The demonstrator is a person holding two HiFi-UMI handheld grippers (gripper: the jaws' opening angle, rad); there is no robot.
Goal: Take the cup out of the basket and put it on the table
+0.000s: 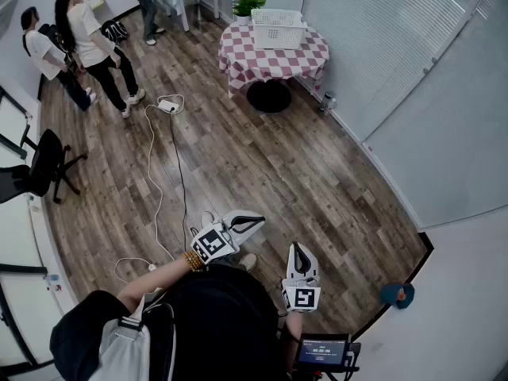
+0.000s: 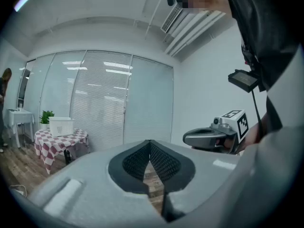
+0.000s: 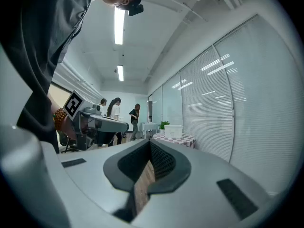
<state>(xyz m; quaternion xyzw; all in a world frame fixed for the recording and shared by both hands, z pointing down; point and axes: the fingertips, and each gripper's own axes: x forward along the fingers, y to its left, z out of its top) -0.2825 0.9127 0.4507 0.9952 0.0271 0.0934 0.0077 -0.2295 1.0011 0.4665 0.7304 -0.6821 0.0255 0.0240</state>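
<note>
Tho jaws shut, basket point(image 1: 277, 24) far off

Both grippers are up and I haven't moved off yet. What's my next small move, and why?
Probably step forward toward the checked table. The white basket on it sits far across the wooden floor, well out of reach. The left gripper and right gripper are both shut and empty, and no cup is visible from here.

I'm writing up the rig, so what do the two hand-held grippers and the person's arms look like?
The left hand-held gripper and right hand-held gripper are white shells with black textured pads. Each carries a cube with black-and-white square markers. The person wears a black top and an amber bead bracelet.
</note>
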